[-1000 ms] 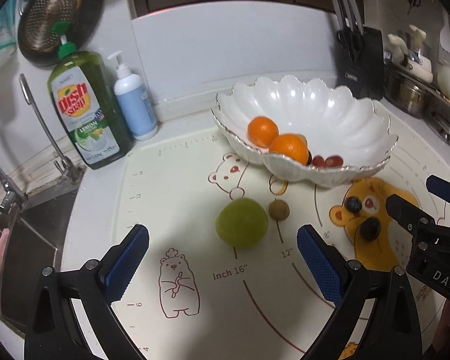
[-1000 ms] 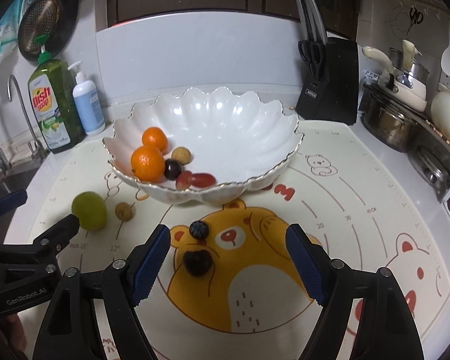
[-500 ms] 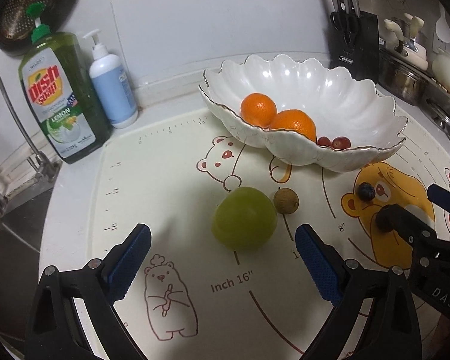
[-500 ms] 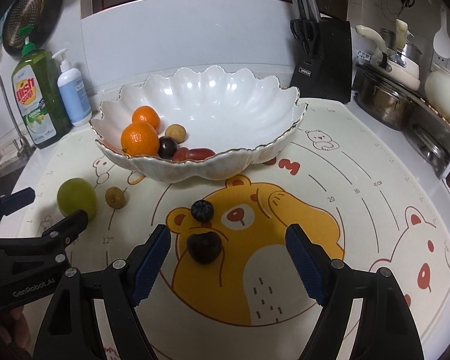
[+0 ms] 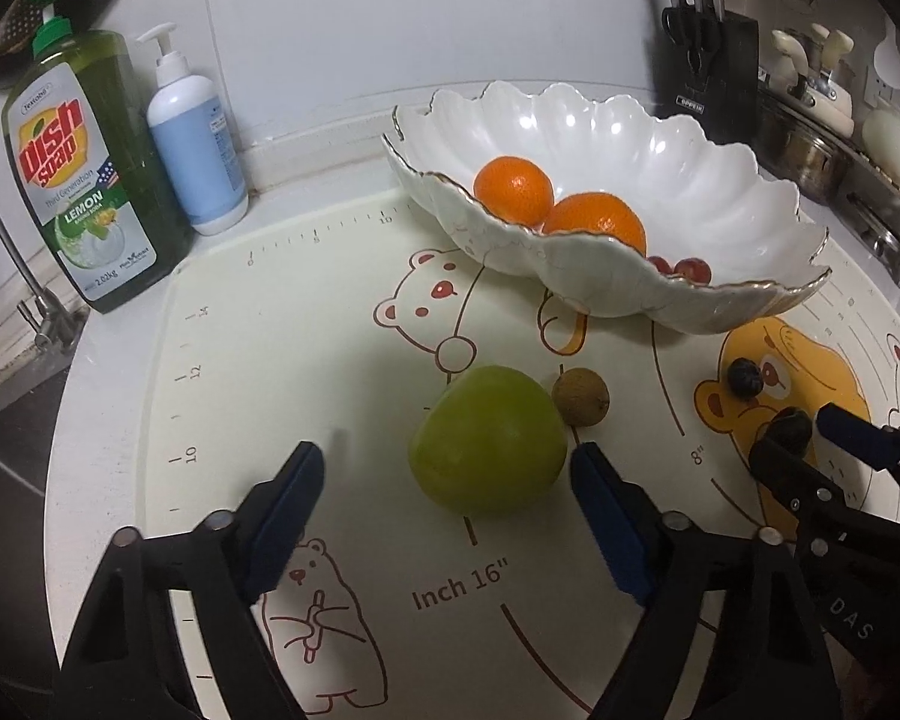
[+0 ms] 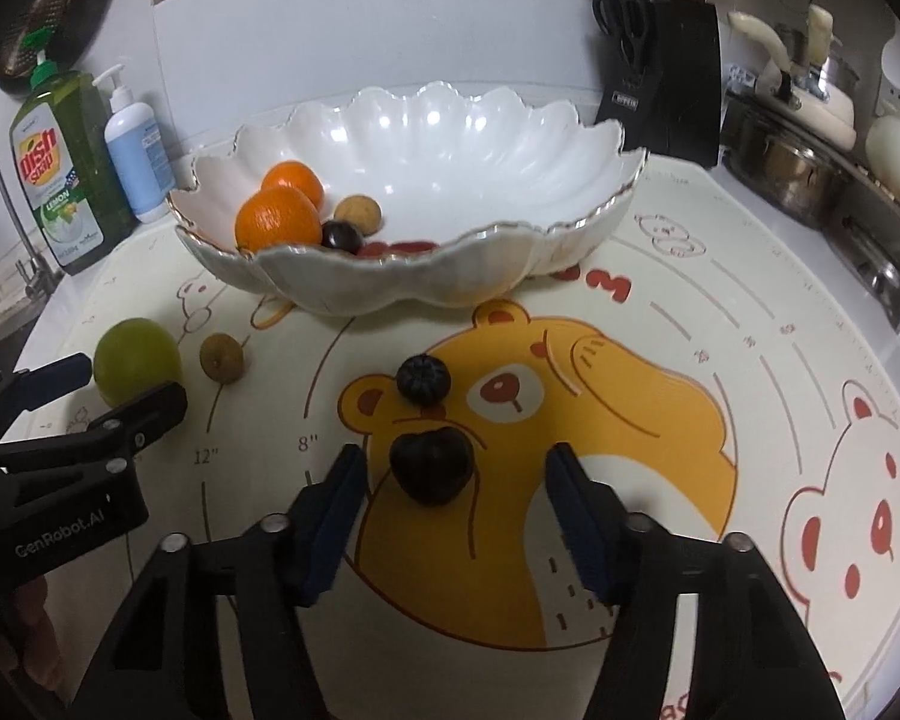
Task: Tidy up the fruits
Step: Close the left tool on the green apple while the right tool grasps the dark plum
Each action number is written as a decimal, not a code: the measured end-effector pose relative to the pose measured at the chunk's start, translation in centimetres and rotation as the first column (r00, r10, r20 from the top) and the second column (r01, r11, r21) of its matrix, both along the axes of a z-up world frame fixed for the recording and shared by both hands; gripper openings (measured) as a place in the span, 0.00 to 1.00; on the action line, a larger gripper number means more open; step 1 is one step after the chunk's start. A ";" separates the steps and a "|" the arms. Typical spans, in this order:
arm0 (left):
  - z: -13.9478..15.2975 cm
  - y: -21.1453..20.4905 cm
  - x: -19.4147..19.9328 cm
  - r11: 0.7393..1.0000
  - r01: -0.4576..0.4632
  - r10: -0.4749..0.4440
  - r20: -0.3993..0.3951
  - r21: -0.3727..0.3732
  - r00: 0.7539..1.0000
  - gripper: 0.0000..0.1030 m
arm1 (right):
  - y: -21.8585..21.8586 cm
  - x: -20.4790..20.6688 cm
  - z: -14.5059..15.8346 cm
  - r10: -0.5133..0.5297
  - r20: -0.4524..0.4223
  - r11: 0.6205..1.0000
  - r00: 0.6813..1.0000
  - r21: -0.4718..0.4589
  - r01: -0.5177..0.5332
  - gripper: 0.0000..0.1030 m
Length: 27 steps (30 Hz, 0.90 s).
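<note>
Two oranges [image 6: 279, 219], one longan [image 6: 359, 214], one dark plum [image 6: 342, 236] and two red grapes [image 5: 692, 269] in one white scalloped bowl [image 6: 510, 138]. On the mat [image 6: 750, 324]: one green fruit [image 5: 489, 438], one longan [image 5: 581, 396], two dark fruits [image 6: 431, 466]. Two pump bottles [image 5: 84, 174].

Kitchen counter, white, covered by a cream baking mat [image 6: 720, 324] printed with bears and measuring rings. White backsplash panel [image 5: 426, 30] behind, dark cabinet above it; a faucet [image 5: 6, 228] at far left beside a green dish soap bottle [image 5: 84, 180] and a white-and-blue pump bottle [image 5: 195, 138]. At right: black knife block [image 6: 660, 84], steel pots [image 6: 786, 162]; dim light with glare.
</note>
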<state>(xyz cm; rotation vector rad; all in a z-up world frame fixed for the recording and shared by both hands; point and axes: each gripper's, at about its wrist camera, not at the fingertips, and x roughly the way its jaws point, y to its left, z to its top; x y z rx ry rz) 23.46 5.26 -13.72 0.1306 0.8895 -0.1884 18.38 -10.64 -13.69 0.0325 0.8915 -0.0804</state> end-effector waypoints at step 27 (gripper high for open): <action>0.6 -0.6 -1.4 0.999 -0.006 0.005 -0.037 -0.033 0.999 0.46 | -0.2 -0.8 1.0 0.062 0.016 0.997 0.998 0.050 -0.063 0.27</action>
